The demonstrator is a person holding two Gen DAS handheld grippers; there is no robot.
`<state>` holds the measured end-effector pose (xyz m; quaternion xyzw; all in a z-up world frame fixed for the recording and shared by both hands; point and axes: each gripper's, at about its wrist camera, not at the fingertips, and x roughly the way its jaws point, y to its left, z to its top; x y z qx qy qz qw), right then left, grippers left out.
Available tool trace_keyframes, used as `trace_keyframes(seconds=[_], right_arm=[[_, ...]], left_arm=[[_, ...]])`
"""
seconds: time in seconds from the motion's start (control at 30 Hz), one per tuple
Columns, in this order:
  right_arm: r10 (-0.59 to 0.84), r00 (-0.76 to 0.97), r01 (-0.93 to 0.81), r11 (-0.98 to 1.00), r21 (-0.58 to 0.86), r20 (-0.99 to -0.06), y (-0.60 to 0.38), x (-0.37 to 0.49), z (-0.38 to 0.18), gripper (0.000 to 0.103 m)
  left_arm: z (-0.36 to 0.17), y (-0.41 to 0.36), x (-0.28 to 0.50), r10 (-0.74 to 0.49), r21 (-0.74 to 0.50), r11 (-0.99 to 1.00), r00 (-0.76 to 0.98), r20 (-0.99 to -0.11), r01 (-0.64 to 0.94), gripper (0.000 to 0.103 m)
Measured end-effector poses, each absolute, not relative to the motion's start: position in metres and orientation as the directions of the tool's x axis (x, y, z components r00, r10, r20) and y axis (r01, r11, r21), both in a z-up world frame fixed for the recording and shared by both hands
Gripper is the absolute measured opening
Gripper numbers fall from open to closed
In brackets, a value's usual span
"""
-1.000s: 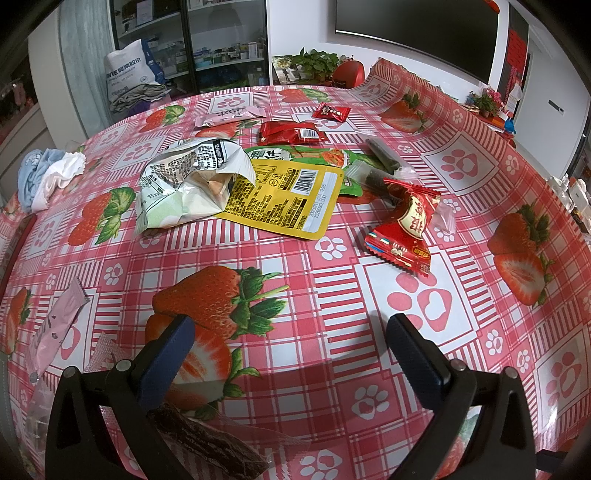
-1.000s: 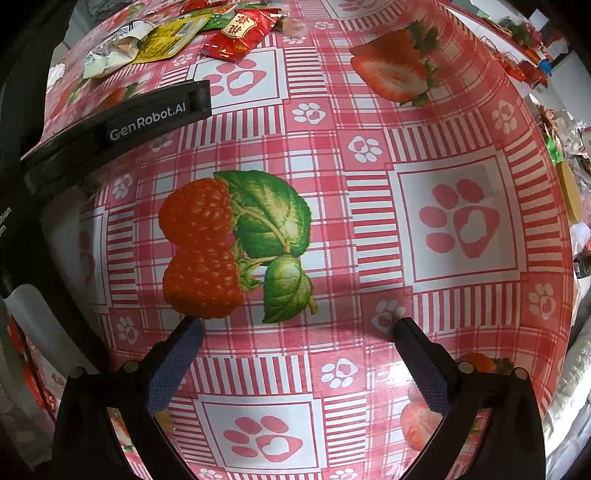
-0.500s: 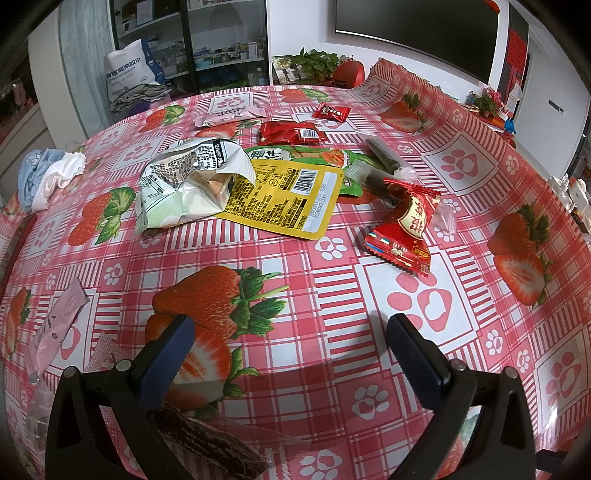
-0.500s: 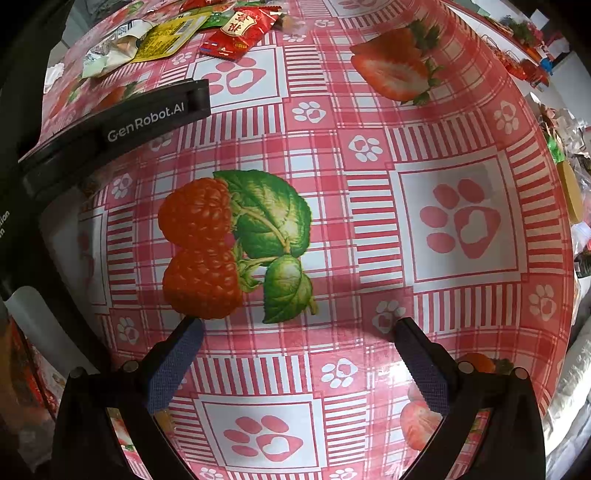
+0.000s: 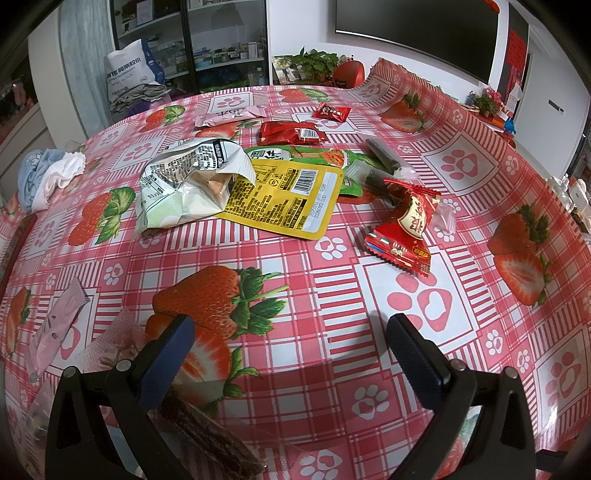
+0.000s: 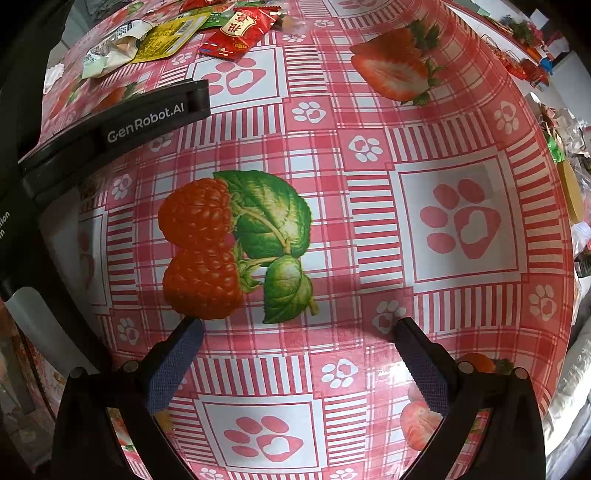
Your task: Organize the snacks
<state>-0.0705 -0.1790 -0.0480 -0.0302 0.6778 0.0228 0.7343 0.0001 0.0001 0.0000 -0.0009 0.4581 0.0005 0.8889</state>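
Snack packets lie scattered on a red strawberry tablecloth (image 5: 295, 295). In the left wrist view I see a crumpled silver-green bag (image 5: 184, 184), a yellow pouch (image 5: 284, 199), a green packet (image 5: 314, 158), red packets (image 5: 291, 132) (image 5: 330, 112), a red candy packet (image 5: 408, 229), dark clear-wrapped sticks (image 5: 380, 151) and pink sachets (image 5: 229, 116) (image 5: 55, 328). My left gripper (image 5: 291, 339) is open and empty, well short of the pile. My right gripper (image 6: 299, 343) is open and empty over bare cloth; the pile (image 6: 236, 33) lies far ahead of it.
A dark wrapped bar (image 5: 214, 439) lies under the left gripper. The left gripper's body (image 6: 110, 125) crosses the right wrist view at the left. Folded cloths (image 5: 48, 177) sit at the table's left edge. Clutter (image 6: 569, 192) lies beyond the right edge.
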Motion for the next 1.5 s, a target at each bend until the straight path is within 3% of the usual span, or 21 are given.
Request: trace_keyframes(seconds=[0.43, 0.63, 0.73, 1.1, 1.27, 1.5], right_arm=[[-0.013, 0.021, -0.074, 0.997, -0.015, -1.0, -0.179, -0.065, -0.048, 0.103], [-0.015, 0.021, -0.077, 0.997, -0.017, -1.0, -0.18, -0.062, -0.047, 0.103], [-0.01, 0.022, -0.083, 0.996, -0.012, -1.0, -0.181, -0.06, -0.046, 0.103], [0.071, 0.06, 0.005, 0.997, 0.071, -0.996, -0.183, -0.072, -0.022, 0.103], [0.168, 0.046, 0.019, 0.985, 0.169, -0.985, -0.155, -0.079, 0.0, 0.103], [0.114, 0.008, -0.024, 0.993, 0.114, -0.993, -0.098, -0.102, -0.009, 0.103]], left_arm=[[0.0, -0.001, 0.0, 0.003, 0.005, 1.0, 0.579, -0.816, 0.003, 0.103], [0.007, -0.004, 0.015, -0.032, -0.005, 0.998, 0.41, -0.912, 0.066, 0.103], [0.018, 0.002, 0.006, -0.117, -0.08, 0.991, 0.393, -0.912, 0.11, 0.103], [0.089, 0.061, -0.067, -0.148, -0.099, 0.984, 0.363, -0.92, 0.15, 0.103], [0.092, 0.091, -0.1, -0.116, -0.071, 0.987, 0.331, -0.937, 0.144, 0.103], [0.072, 0.128, -0.129, -0.039, -0.017, 0.996, 0.256, -0.966, 0.089, 0.103]])
